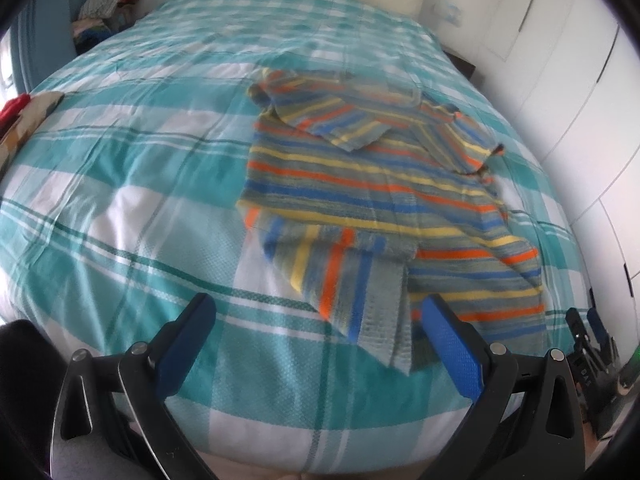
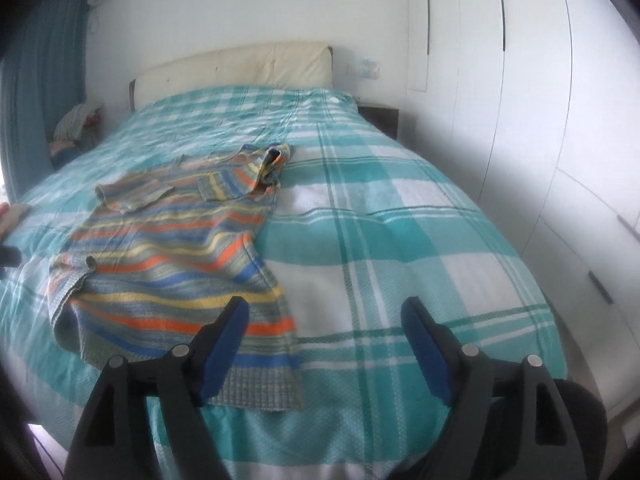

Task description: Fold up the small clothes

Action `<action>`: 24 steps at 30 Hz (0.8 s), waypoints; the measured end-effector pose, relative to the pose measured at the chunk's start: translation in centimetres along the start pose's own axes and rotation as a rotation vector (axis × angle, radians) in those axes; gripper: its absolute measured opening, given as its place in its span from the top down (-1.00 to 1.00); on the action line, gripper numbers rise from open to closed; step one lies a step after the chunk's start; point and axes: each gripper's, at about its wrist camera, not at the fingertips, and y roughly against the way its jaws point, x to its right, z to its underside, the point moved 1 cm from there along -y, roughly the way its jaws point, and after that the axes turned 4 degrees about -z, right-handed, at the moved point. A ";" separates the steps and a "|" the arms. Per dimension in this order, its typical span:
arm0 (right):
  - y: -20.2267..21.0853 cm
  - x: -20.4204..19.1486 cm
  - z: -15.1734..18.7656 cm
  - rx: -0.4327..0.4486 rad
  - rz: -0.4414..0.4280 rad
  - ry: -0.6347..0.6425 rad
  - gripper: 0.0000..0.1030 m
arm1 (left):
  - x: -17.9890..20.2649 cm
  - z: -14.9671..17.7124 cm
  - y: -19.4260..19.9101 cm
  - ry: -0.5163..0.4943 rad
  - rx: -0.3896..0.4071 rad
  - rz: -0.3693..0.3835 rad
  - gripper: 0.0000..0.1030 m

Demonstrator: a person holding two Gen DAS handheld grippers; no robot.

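A small striped knit sweater [image 1: 376,196] in grey, orange, blue and yellow lies on the teal and white checked bedspread [image 1: 132,200]. One sleeve is folded across its chest and its near left part is folded over. My left gripper [image 1: 316,312] is open and empty, just above the bed, with the sweater's near hem between its fingers. In the right wrist view the sweater [image 2: 168,256] lies left of centre. My right gripper [image 2: 326,316] is open and empty at the sweater's near right corner. The right gripper also shows at the left wrist view's right edge [image 1: 592,336].
A cream headboard [image 2: 240,68] stands at the far end of the bed. White wardrobe doors [image 2: 540,120] line the right side. A dark bedside table [image 2: 380,118] stands by the headboard. A pile of clothes [image 1: 108,4] sits far left. Other fabric [image 1: 24,120] lies at the bed's left edge.
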 end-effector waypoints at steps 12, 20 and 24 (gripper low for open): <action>0.8 -2.2 0.1 0.048 0.011 0.098 -0.60 | -1.0 1.2 -0.4 -0.009 -0.015 -0.016 -0.99; 1.0 -2.5 0.2 0.061 0.001 0.118 -0.60 | -0.8 2.3 -1.1 -0.022 -0.034 -0.015 -0.99; 1.3 -2.4 0.1 0.071 -0.013 0.108 -0.60 | -0.5 2.9 -1.2 -0.022 -0.039 -0.005 -0.99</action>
